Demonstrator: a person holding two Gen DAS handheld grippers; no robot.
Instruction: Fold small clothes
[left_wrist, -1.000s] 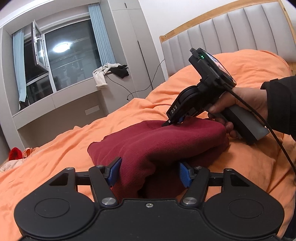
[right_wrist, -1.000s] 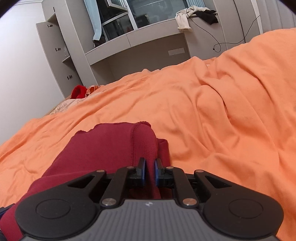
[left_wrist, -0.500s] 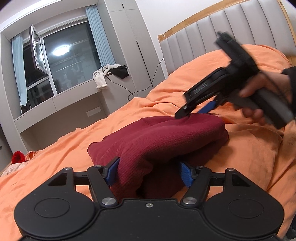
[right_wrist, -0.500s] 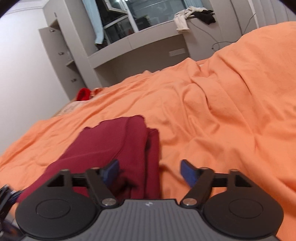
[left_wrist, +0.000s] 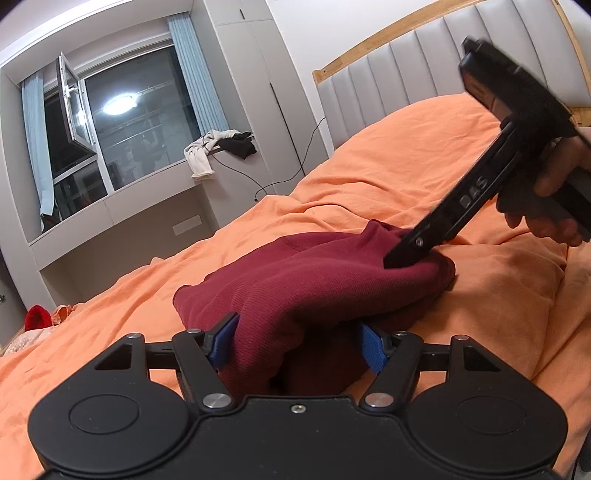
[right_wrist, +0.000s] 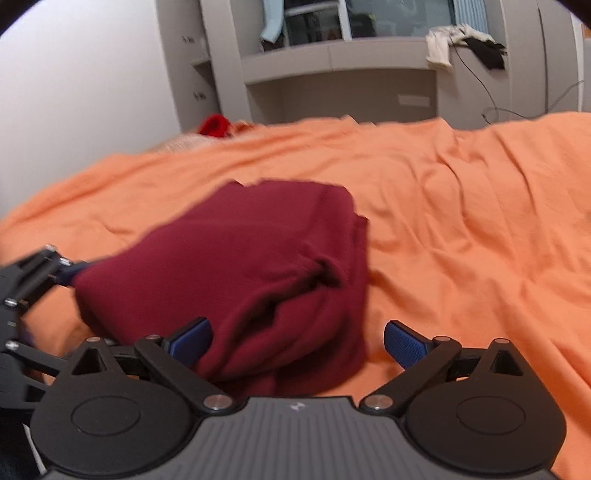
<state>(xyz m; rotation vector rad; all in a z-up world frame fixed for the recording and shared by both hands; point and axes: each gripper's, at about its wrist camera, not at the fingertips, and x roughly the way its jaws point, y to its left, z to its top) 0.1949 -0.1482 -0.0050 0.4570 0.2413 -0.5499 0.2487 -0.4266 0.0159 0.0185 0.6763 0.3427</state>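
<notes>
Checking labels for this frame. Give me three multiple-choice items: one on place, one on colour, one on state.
1. Where does the folded dark red knitted garment lie?
A. on the orange bedspread
B. on the window ledge
C. on the floor

2. What colour are the right gripper pads?
A. white
B. blue
C. green

3. How does the left gripper stand?
A. clear of all cloth
B. pointing at the ceiling
C. around the garment's near end

A: orange cloth surrounds the garment.
B: both pads show blue.
C: red fabric fills the gap between its pads, pressed by both.
</notes>
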